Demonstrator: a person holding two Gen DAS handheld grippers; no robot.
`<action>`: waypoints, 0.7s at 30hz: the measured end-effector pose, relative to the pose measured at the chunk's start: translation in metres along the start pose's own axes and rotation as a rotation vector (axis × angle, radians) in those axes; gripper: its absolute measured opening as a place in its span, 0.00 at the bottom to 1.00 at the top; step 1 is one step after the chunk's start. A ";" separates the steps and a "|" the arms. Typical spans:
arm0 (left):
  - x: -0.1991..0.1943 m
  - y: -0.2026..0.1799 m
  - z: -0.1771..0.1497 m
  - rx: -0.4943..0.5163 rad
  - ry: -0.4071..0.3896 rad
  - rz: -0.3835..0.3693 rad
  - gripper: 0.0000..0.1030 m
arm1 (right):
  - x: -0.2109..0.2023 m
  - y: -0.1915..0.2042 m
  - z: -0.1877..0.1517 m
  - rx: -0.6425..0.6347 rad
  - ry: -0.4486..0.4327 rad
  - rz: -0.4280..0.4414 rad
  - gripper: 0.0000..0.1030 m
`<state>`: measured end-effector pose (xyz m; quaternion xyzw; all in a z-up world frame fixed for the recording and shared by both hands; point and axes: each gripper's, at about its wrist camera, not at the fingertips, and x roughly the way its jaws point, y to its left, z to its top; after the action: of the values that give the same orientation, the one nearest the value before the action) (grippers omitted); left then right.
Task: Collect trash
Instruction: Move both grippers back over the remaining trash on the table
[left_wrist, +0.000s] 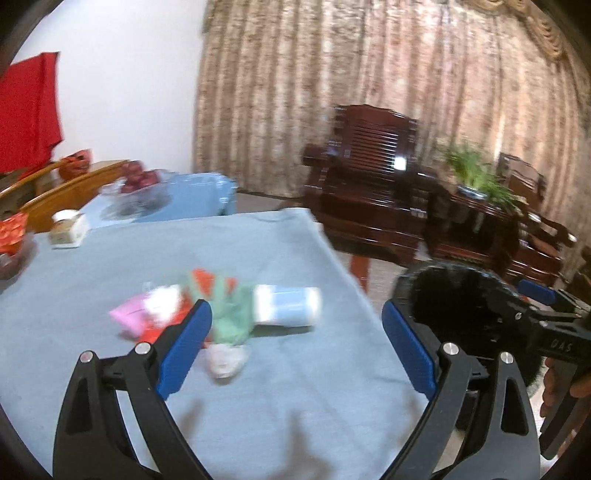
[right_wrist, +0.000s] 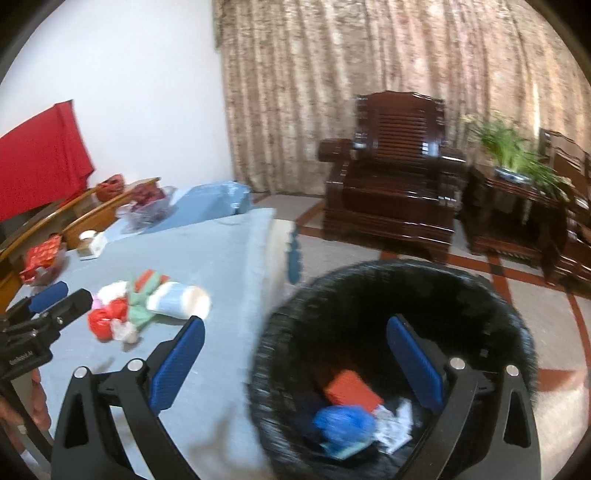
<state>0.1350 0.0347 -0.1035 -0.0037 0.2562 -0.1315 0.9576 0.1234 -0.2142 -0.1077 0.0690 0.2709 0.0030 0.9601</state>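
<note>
1. Left hand-held gripper (left_wrist: 295, 321), black with blue finger pads, has its fingers spread wide apart and grips nothing; it hangs over the pale blue tablecloth (left_wrist: 258, 387).
2. Just ahead of its left finger lies the heap of trash: a white and light blue paper cup on its side (left_wrist: 288, 307), a green crumpled wrapper (left_wrist: 231, 317), a pink wrapper (left_wrist: 129, 315), a red wrapper (left_wrist: 153, 332) and a crumpled white wad (left_wrist: 225, 360). The wad sits nearest, just beside the left blue pad, which overlaps the heap's near edge in the view; whether it touches is unclear through the blur.
3. Off to the right of that gripper, past the table edge, is the black round wastebasket (left_wrist: 461, 299).
4. Right hand-held gripper (right_wrist: 295, 354), the same make, is also spread open and empty. It hangs above the wastebasket's rim (right_wrist: 498, 306), its right finger over the opening and its left finger over the tablecloth.
5. Inside the wastebasket, below the right gripper, lie a red flat packet (right_wrist: 352, 391), a blue crumpled bag (right_wrist: 341, 422) and white paper scraps (right_wrist: 395, 426).
6. Ahead and to the left of the right gripper the same heap lies on the cloth, with the left gripper near its far side.
7. Beyond both stands a dark wooden armchair (right_wrist: 395, 184) before a patterned curtain (right_wrist: 369, 55).
</note>
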 end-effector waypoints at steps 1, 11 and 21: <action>-0.004 0.008 -0.002 -0.004 -0.004 0.019 0.88 | 0.004 0.011 0.002 -0.012 0.000 0.019 0.94; -0.011 0.068 0.005 -0.049 -0.023 0.144 0.88 | 0.038 0.072 0.016 -0.065 -0.004 0.103 0.94; 0.012 0.105 0.005 -0.091 -0.005 0.189 0.88 | 0.084 0.114 0.016 -0.078 0.032 0.109 0.94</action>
<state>0.1739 0.1327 -0.1126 -0.0233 0.2587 -0.0288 0.9652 0.2072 -0.1002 -0.1225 0.0463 0.2817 0.0669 0.9560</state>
